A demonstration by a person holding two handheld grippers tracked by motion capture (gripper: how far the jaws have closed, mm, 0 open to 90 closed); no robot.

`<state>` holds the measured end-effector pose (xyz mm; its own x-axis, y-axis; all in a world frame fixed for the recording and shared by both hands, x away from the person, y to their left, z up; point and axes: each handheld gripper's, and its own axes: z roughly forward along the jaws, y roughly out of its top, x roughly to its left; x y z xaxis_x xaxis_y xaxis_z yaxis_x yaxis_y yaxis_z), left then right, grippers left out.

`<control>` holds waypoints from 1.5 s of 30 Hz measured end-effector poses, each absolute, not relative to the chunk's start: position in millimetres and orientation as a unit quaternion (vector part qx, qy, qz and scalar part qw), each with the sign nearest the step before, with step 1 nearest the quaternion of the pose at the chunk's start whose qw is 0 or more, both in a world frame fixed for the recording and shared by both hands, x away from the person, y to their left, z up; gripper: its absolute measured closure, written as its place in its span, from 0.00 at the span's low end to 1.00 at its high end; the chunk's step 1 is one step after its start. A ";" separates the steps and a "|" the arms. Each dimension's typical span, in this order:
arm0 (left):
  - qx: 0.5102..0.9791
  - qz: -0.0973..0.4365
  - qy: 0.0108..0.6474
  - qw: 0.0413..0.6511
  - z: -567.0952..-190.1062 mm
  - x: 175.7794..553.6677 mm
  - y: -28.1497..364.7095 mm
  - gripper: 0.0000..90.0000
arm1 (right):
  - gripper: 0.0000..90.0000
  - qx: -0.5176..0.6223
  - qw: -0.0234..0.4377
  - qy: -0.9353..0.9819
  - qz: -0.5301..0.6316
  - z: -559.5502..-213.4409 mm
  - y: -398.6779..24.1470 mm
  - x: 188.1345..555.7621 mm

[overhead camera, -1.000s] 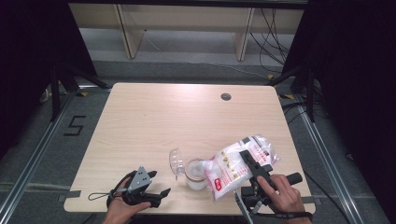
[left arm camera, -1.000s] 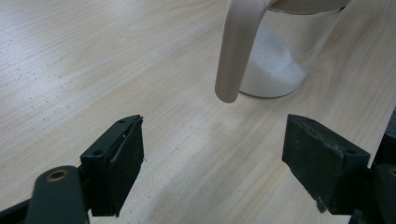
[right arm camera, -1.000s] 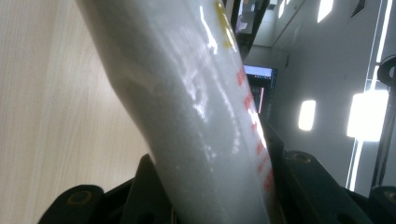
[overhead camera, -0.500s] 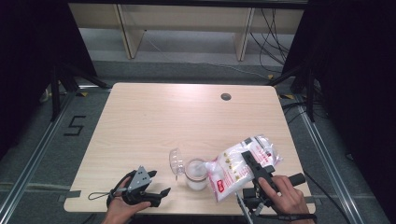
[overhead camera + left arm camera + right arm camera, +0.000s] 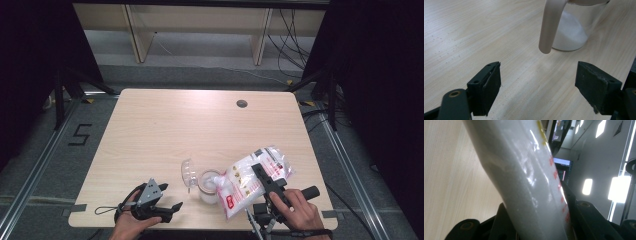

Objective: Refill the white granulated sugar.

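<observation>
clamped on a clear plastic bag [image 5: 252,177] of white grains: right gripper [image 5: 267,181], near the bench's [image 5: 165,125] front right corner. bag pinched across its middle and tipped, lower end down over the mouth of a small clear jar [image 5: 208,186], upper end raised toward the right edge; held that way, judging by the tilt, so the grains run down into the jar rather than onto the wood. seen along the right gripper's own view, bag [image 5: 524,182] squeezed between both black jaws, pressed into a thick fold.

jar standing upright by the front edge, a little right of centre, with a low heap of white grains [image 5: 569,37] banked against its inner wall. lid [image 5: 188,172] swung open on the side away from the bag, probably to leave the mouth free for pouring.

resting on the bench near the front left corner: left gripper [image 5: 170,210], jaws wide apart and holding nothing, pointed at the jar from just short of it. likely parked there to steady or take the jar when needed, clear of the pour.
</observation>
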<state>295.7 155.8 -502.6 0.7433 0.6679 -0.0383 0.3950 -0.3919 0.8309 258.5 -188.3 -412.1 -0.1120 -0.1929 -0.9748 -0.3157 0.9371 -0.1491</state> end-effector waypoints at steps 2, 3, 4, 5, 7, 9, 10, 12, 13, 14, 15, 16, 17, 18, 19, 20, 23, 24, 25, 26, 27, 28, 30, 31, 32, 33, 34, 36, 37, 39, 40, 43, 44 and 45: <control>0.816 0.154 0.326 0.452 -503.2 296.2 154.8 0.23 | 0.76 -0.203 0.649 0.732 0.041 -408.3 -186.0 261.4; 0.825 0.154 0.320 0.440 -502.7 295.7 156.5 0.23 | 0.76 -0.188 0.641 0.743 0.037 -409.6 -186.6 260.7; 0.825 0.154 0.320 0.440 -502.7 295.7 156.5 0.23 | 0.76 -0.188 0.641 0.743 0.037 -409.6 -186.6 260.7; 0.815 0.153 0.327 0.453 -503.4 295.7 154.7 0.23 | 0.76 -0.197 0.645 0.738 0.035 -408.8 -187.3 261.9; 0.816 0.154 0.326 0.452 -503.2 296.1 154.8 0.23 | 0.76 -0.175 0.644 0.744 0.044 -411.0 -190.3 261.9; 0.820 0.149 0.324 0.448 -503.1 295.0 155.0 0.23 | 0.76 -0.178 0.643 0.744 0.039 -409.2 -192.7 262.9; 0.820 0.149 0.324 0.448 -503.1 295.0 155.0 0.23 | 0.76 -0.178 0.643 0.744 0.039 -409.2 -192.7 262.9; 0.816 0.149 0.327 0.453 -503.4 295.5 154.3 0.23 | 0.76 -0.166 0.644 0.746 0.037 -408.1 -197.4 262.4; 0.820 0.151 0.324 0.446 -503.0 295.4 155.1 0.23 | 0.76 -0.162 0.643 0.748 0.038 -408.4 -198.6 262.5; 0.820 0.151 0.324 0.446 -503.0 295.4 155.1 0.23 | 0.76 -0.162 0.643 0.748 0.038 -408.4 -198.6 262.5; 0.820 0.149 0.324 0.448 -503.0 294.9 155.2 0.23 | 0.76 -0.170 0.644 0.745 0.038 -407.3 -201.0 262.5; 0.820 0.149 0.324 0.448 -503.0 294.9 155.2 0.23 | 0.76 -0.170 0.644 0.745 0.038 -407.3 -201.0 262.5; 0.816 0.155 0.327 0.451 -503.2 295.8 154.9 0.23 | 0.76 -0.169 0.643 0.746 0.032 -405.8 -203.0 261.7; 0.816 0.155 0.327 0.451 -503.2 295.8 154.9 0.23 | 0.76 -0.169 0.643 0.746 0.032 -405.8 -203.0 261.7; 0.821 0.150 0.323 0.446 -502.7 295.7 155.7 0.23 | 0.76 -0.168 0.645 0.745 0.032 -405.3 -203.7 261.1; 0.823 0.151 0.322 0.442 -502.7 295.4 156.2 0.23 | 0.76 -0.189 0.652 0.734 0.033 -403.3 -203.8 262.8; 0.824 0.157 0.320 0.440 -502.2 296.3 156.9 0.23 | 0.76 -0.174 0.646 0.742 0.030 -403.6 -205.4 260.3; 0.814 0.153 0.327 0.454 -503.3 295.7 154.6 0.23 | 0.76 -0.170 0.644 0.745 0.034 -404.5 -205.8 260.1; 0.826 0.155 0.322 0.436 -502.6 295.5 156.5 0.23 | 0.76 -0.180 0.646 0.741 0.032 -403.0 -204.7 259.5; 0.826 0.155 0.322 0.436 -502.6 295.5 156.5 0.23 | 0.76 -0.180 0.646 0.741 0.032 -403.0 -204.7 259.5; 0.824 0.152 0.322 0.440 -502.9 295.4 156.2 0.23 | 0.76 -0.175 0.643 0.745 0.036 -404.1 -203.8 259.0; 0.824 0.152 0.322 0.440 -502.9 295.4 156.2 0.23 | 0.76 -0.175 0.643 0.745 0.036 -404.1 -203.8 259.0; 0.816 0.150 0.327 0.453 -503.4 295.7 154.5 0.23 | 0.76 -0.184 0.647 0.738 0.045 -405.2 -201.8 259.6; 0.826 0.156 0.321 0.436 -502.6 295.6 156.6 0.23 | 0.76 -0.179 0.641 0.745 0.034 -403.9 -200.2 257.8; 0.826 0.156 0.321 0.436 -502.6 295.6 156.6 0.23 | 0.76 -0.179 0.641 0.745 0.034 -403.9 -200.2 257.8; 0.825 0.154 0.321 0.438 -502.6 295.3 156.4 0.23 | 0.76 -0.191 0.650 0.735 0.046 -404.6 -198.9 259.1; 0.825 0.153 0.321 0.440 -502.6 295.8 156.5 0.23 | 0.76 -0.139 0.639 0.755 0.050 -410.2 -199.2 255.0; 0.817 0.150 0.326 0.451 -503.4 295.8 154.6 0.23 | 0.76 -0.172 0.642 0.745 0.052 -408.2 -195.6 257.7; 0.821 0.153 0.325 0.444 -503.0 295.2 155.0 0.23 | 0.76 -0.177 0.641 0.745 0.046 -407.7 -193.8 257.3; 0.821 0.153 0.324 0.445 -502.8 295.2 155.1 0.23 | 0.76 -0.174 0.643 0.744 0.053 -411.0 -191.3 258.2; 0.821 0.153 0.324 0.445 -502.8 295.2 155.1 0.23 | 0.76 -0.174 0.643 0.744 0.053 -411.0 -191.3 258.2; 0.819 0.150 0.327 0.446 -503.4 294.7 154.2 0.23 | 0.76 -0.192 0.649 0.734 0.054 -410.9 -188.3 259.8; 0.821 0.151 0.325 0.444 -503.7 294.6 154.7 0.23 | 0.76 -0.196 0.647 0.735 0.053 -411.0 -187.4 260.6; 0.822 0.152 0.325 0.442 -503.2 294.7 155.0 0.23 | 0.77 -0.174 0.641 0.746 0.048 -412.6 -186.9 258.8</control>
